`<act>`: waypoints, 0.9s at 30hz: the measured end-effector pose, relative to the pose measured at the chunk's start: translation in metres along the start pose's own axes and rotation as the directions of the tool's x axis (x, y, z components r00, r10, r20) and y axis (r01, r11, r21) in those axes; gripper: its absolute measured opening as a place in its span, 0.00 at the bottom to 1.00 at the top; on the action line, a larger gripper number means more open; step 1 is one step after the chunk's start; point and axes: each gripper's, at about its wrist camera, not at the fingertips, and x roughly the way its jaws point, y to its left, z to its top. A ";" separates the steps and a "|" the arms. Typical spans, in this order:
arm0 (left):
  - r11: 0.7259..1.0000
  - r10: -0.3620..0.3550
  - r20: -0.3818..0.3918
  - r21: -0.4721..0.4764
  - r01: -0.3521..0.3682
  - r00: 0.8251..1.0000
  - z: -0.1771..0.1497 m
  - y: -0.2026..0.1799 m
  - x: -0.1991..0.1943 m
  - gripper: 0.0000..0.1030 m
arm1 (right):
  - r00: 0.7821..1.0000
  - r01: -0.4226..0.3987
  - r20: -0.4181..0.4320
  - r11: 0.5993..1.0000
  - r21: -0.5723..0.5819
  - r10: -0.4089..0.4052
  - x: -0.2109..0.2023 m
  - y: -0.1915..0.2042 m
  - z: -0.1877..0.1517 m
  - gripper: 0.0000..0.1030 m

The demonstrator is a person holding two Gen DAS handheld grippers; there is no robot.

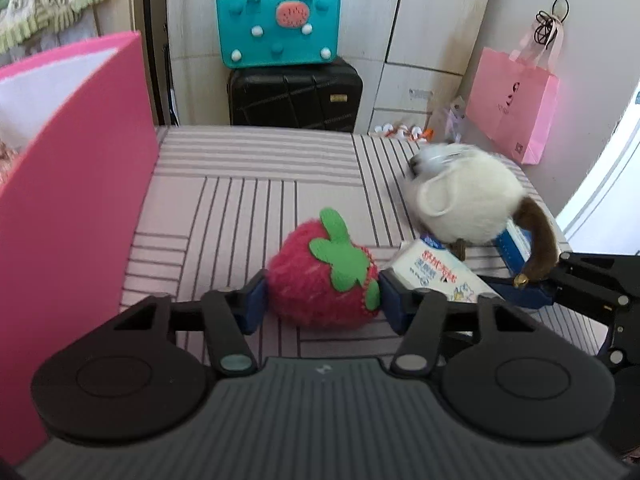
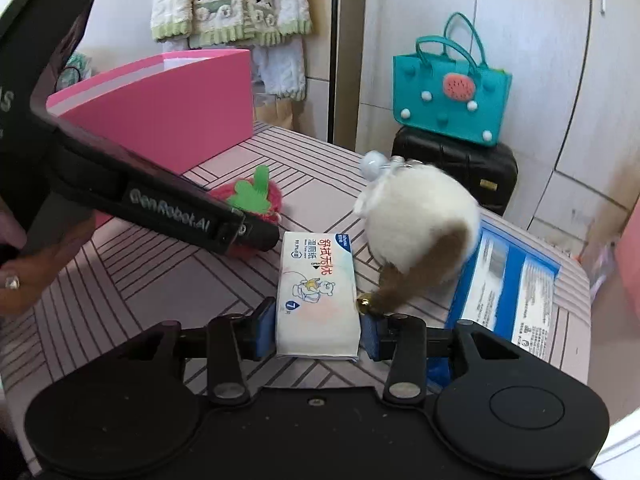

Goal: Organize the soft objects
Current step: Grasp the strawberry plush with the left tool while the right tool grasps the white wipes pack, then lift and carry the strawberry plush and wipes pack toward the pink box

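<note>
1. The desk (image 1: 248, 184) carries a striped pink cloth, and the strawberry plush (image 1: 320, 276) lies on it near the front edge; every place below is told from this plush.
2. The left gripper (image 1: 322, 300) straddles the strawberry plush, one blue pad against each side, so it is grasping the plush.
3. Just to the right of the plush lies a white tissue pack (image 2: 318, 292) with a cartoon bear print. The right gripper (image 2: 318, 332) has it between both pads, which press its near end: it is grasping the pack.
4. Further right of the plush, behind the tissue pack, sits a white furry toy (image 2: 416, 216) with a brown tail; the tail tip, with a small gold bell, touches the tissue pack's right edge.
5. The furry toy rests partly on a blue and white leaflet (image 2: 516, 280) at the desk's right side.
6. To the left of the plush stands a pink box (image 1: 72, 200), its top open.
7. Behind the plush, beyond the desk, a teal bag (image 1: 280, 24) sits on top of a black suitcase (image 1: 296, 92).
</note>
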 end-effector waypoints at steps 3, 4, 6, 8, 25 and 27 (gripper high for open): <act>1.000 0.005 0.013 0.006 -0.005 1.000 -0.002 -0.001 -0.001 0.49 | 1.000 -0.013 -0.008 1.000 0.028 0.013 0.002 -0.002 0.001 0.47; 1.000 0.003 0.013 0.003 -0.003 1.000 -0.002 0.000 -0.001 0.48 | 1.000 -0.016 -0.007 0.999 0.035 0.016 0.002 -0.002 0.001 0.47; 1.000 0.003 0.018 0.004 -0.004 1.000 -0.004 0.000 -0.002 0.47 | 1.000 -0.018 -0.002 0.999 0.043 0.018 0.005 -0.003 0.002 0.47; 1.000 0.009 0.019 0.008 -0.009 1.000 -0.005 0.000 -0.003 0.46 | 1.000 -0.014 0.007 0.999 0.041 0.014 0.008 -0.001 0.003 0.47; 0.998 -0.052 0.011 0.018 0.052 0.999 -0.020 -0.006 -0.029 0.45 | 1.000 -0.001 0.008 0.991 0.132 -0.001 -0.006 0.011 -0.008 0.44; 0.997 -0.081 0.005 0.014 0.081 0.997 -0.022 -0.005 -0.035 0.45 | 1.000 0.000 0.004 0.990 0.144 -0.001 -0.011 0.013 -0.009 0.44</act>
